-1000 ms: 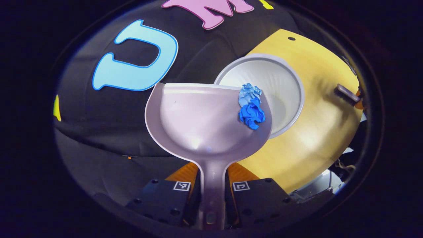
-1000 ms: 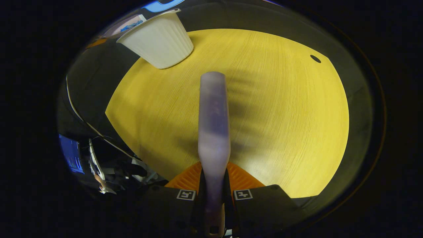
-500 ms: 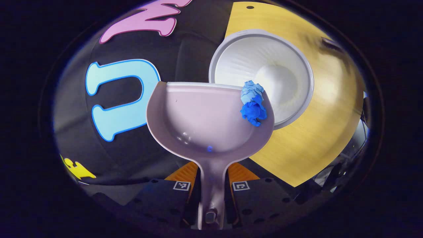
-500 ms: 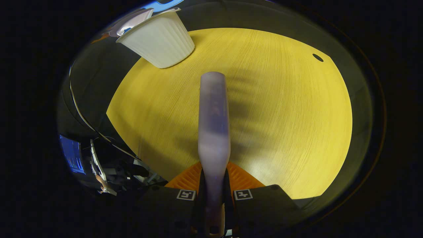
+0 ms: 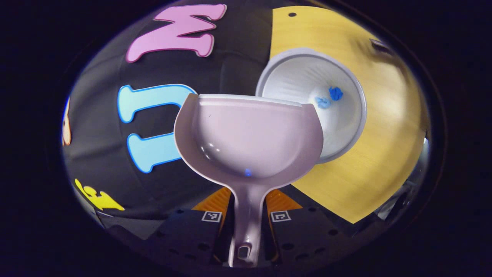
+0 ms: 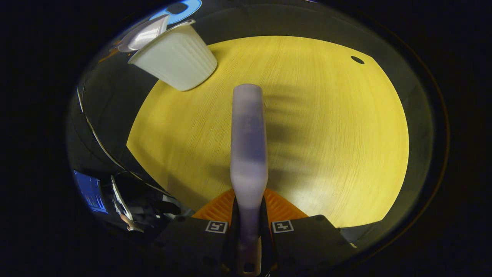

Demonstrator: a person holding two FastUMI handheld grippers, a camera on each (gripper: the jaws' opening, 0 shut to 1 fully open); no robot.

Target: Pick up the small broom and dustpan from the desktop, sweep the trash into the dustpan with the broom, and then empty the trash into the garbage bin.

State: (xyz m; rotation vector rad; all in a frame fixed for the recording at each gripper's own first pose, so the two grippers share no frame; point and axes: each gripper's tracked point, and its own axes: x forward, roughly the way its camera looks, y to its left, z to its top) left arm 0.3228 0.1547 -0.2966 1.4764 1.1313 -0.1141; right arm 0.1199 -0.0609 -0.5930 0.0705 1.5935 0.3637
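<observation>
since half a second ago the blue crumpled trash (image 5: 330, 97) has been tipped off the dustpan (image 5: 248, 138) and is seen inside the white garbage bin (image 5: 348, 127), which stands on the yellow desktop (image 5: 384, 154). the pan, now bare, is held tilted over the bin's rim, its handle clamped by the left gripper (image 5: 246, 219). the broom (image 6: 249, 138) is gripped by the right gripper (image 6: 249, 227) above the desktop. emptying looks done; both tools are likely to be set down next.
</observation>
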